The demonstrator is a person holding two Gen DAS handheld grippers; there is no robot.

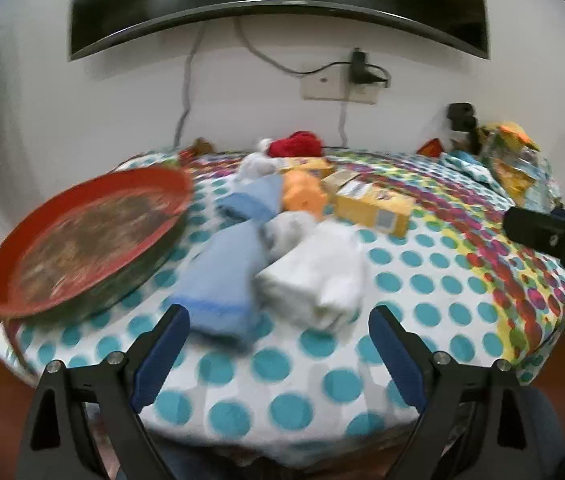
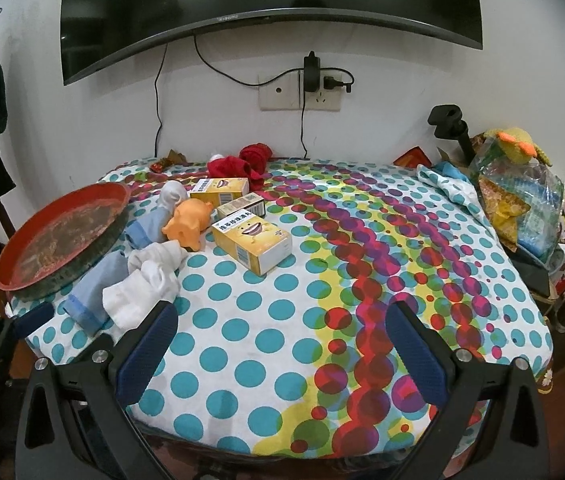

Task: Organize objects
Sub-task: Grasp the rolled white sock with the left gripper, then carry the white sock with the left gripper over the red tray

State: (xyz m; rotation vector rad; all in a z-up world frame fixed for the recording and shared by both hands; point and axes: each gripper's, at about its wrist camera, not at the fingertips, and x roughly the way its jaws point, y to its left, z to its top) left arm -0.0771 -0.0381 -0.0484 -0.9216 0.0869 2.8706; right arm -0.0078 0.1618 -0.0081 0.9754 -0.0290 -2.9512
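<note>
Nearest in the left wrist view, the left gripper [image 1: 278,332] stands spread wide with nothing between its blue pads, poised just short of the socks at the near left of the table [image 2: 266,344], whose cloth is white with teal dots and a band of red and purple ones. The right gripper [image 2: 282,332] is likewise spread and empty, over bare cloth near the table's front edge.

Just beyond the left gripper lie a folded white sock [image 1: 314,276] and a pale blue sock [image 1: 222,276], touching side by side; this view is blurred. A second blue sock [image 2: 146,228] and another white one [image 2: 172,194] lie further back. Left of them a round red tray [image 2: 62,236] rests tilted at the table's edge.

Past the socks sits one orange toy pig [image 2: 188,222], then three yellow boxes [image 2: 252,244], the nearest printed with a smiling face. Farthest back, near the wall, lies a red cloth bundle [image 2: 242,166].
</note>
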